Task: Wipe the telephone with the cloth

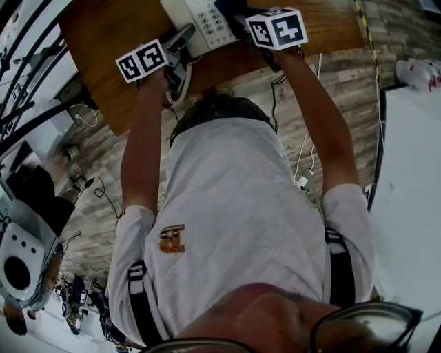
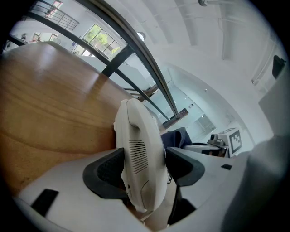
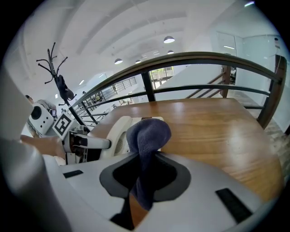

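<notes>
The white telephone base [image 1: 204, 21] with its keypad sits on the wooden table [image 1: 103, 41] at the top of the head view. My left gripper [image 2: 144, 165] is shut on the white handset [image 2: 139, 154], holding it on edge above the table; its coiled cord [image 1: 176, 89] hangs below. My right gripper [image 3: 145, 174] is shut on a dark blue cloth [image 3: 147, 136], whose bunched end stands up just right of the handset [image 3: 113, 132]. In the left gripper view the cloth [image 2: 175, 136] shows right behind the handset. Whether cloth and handset touch is unclear.
A curved dark railing [image 3: 190, 59] runs behind the table's far edge. A white table [image 1: 413, 179] stands at the right, and cables [image 1: 306, 152] lie on the plank floor. A coat rack [image 3: 59, 81] stands in the background.
</notes>
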`<move>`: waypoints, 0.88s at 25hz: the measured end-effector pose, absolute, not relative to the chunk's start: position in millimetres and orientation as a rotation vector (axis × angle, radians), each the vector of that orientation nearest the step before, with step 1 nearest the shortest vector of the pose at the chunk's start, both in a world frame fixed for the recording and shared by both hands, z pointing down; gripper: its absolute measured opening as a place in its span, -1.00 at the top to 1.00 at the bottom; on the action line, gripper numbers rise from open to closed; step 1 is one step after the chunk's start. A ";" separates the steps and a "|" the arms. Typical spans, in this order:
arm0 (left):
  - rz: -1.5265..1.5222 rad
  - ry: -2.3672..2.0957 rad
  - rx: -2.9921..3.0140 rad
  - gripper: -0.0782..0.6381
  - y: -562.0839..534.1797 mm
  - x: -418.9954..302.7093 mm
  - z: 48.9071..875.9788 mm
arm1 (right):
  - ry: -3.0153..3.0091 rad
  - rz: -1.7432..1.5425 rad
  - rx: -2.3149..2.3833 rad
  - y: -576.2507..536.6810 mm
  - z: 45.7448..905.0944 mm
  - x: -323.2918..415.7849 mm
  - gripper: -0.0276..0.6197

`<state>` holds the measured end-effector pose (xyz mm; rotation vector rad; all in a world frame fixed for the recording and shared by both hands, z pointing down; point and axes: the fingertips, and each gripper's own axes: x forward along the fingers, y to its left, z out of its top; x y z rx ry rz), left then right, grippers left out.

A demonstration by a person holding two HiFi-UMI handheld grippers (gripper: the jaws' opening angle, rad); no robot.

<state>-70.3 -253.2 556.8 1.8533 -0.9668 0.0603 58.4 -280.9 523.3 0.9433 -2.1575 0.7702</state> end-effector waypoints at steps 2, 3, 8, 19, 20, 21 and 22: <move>0.059 -0.965 1.853 -0.05 -253.7 -70.2 556.4 | -2.205 0.786 0.942 -267.7 510.3 49.5 0.67; 0.059 -0.964 1.853 -0.05 -254.1 -70.0 555.9 | -2.232 0.804 0.939 -260.4 504.2 43.8 0.67; 0.058 -0.963 1.854 -0.06 -253.7 -69.4 555.8 | -2.339 0.917 0.913 -224.7 489.1 9.1 0.67; 0.055 -0.966 1.848 -0.05 -257.8 -72.0 555.0 | -2.281 1.085 0.907 -197.6 535.5 -22.4 0.67; 0.055 -0.969 1.848 -0.05 -258.4 -71.6 554.9 | -2.269 1.072 0.915 -201.0 540.1 -18.9 0.67; 0.055 -0.971 1.847 -0.05 -258.8 -71.4 555.2 | -2.259 1.055 0.925 -205.0 544.1 -15.1 0.67; 0.054 -0.973 1.846 -0.05 -259.0 -71.4 555.7 | -2.250 1.034 0.935 -209.1 547.3 -11.1 0.67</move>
